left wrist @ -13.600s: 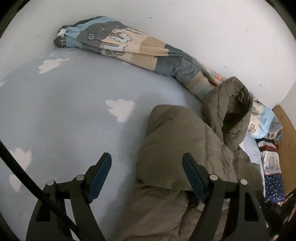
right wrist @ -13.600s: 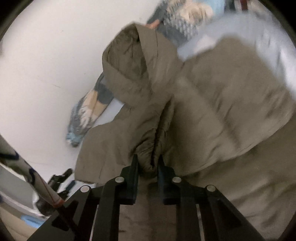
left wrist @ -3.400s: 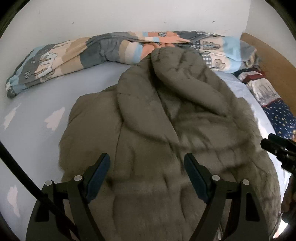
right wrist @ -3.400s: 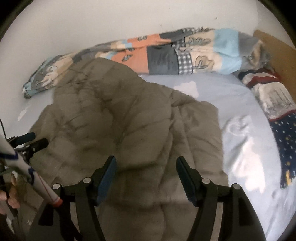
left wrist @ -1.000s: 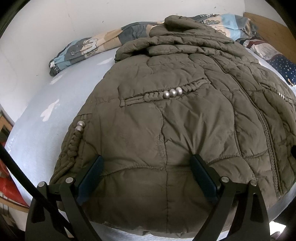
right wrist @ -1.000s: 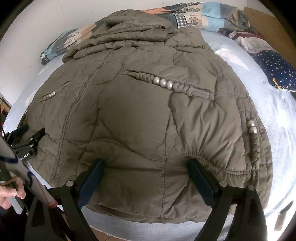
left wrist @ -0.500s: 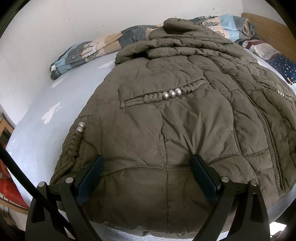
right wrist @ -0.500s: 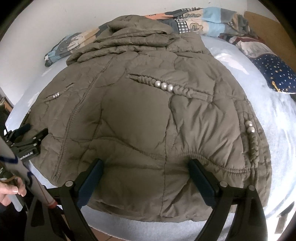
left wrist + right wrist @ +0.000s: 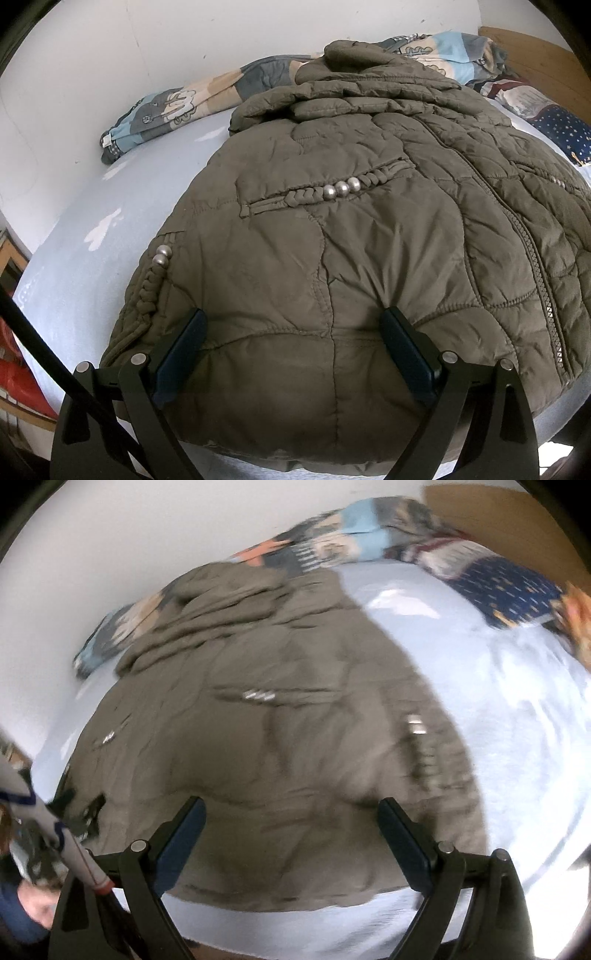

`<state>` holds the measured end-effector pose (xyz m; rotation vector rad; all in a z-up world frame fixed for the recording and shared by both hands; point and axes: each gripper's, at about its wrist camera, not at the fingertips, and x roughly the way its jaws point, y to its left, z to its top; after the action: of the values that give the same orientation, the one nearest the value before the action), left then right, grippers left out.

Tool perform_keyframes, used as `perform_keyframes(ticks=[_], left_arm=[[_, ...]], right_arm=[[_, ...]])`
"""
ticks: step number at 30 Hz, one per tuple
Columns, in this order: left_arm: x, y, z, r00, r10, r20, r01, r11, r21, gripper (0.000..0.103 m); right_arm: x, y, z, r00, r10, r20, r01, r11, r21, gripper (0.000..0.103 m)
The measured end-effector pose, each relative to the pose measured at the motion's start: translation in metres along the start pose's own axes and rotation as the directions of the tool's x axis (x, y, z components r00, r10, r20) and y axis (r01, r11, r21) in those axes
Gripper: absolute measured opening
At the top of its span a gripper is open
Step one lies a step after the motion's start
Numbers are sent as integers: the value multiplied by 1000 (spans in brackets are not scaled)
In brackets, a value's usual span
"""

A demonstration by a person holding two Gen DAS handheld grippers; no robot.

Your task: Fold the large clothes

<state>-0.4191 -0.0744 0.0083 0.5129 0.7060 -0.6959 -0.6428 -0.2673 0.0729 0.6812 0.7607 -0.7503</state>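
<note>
An olive quilted jacket (image 9: pixel 369 229) lies spread flat on the pale blue bed sheet (image 9: pixel 85 266), hem toward me and hood bunched at the far end. Braided trims with silver beads (image 9: pixel 341 188) cross its front. My left gripper (image 9: pixel 293 325) hangs open just over the hem, holding nothing. The right wrist view is motion-blurred. There the same jacket (image 9: pixel 258 738) fills the middle, and my right gripper (image 9: pixel 291 812) is open above the hem, empty. The left gripper's black tip (image 9: pixel 79 808) shows at that view's left edge.
A rolled patterned quilt (image 9: pixel 192 99) lies along the white wall behind the jacket. A navy starred pillow (image 9: pixel 561 129) and a wooden headboard (image 9: pixel 535 51) sit at the right. Bare sheet (image 9: pixel 517 720) stretches to the right of the jacket. A hand (image 9: pixel 33 908) shows at the lower left.
The right gripper has pulled back and swung, so its view is now blurred and the jacket looks smaller. The left gripper has barely moved. Both stay open.
</note>
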Motion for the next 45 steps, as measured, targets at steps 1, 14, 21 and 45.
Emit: perform_keyframes(ticks=[1, 14, 21, 45], left_arm=[[0, -1, 0, 1000, 0, 1, 0, 1000, 0, 95], [-1, -1, 0, 1000, 1, 2, -1, 1000, 1, 95], [-1, -2, 0, 1000, 3, 2, -3, 1000, 1, 95], [-29, 19, 4, 998, -70, -3, 70, 998, -2, 95]], right_arm=[[0, -5, 0, 1000, -7, -3, 7, 1000, 21, 96], [15, -11, 0, 998, -30, -62, 32, 999, 39, 96], [16, -11, -1, 997, -44, -68, 46, 999, 23, 96], [-22, -40, 16, 997, -2, 71, -11, 983, 181, 96]])
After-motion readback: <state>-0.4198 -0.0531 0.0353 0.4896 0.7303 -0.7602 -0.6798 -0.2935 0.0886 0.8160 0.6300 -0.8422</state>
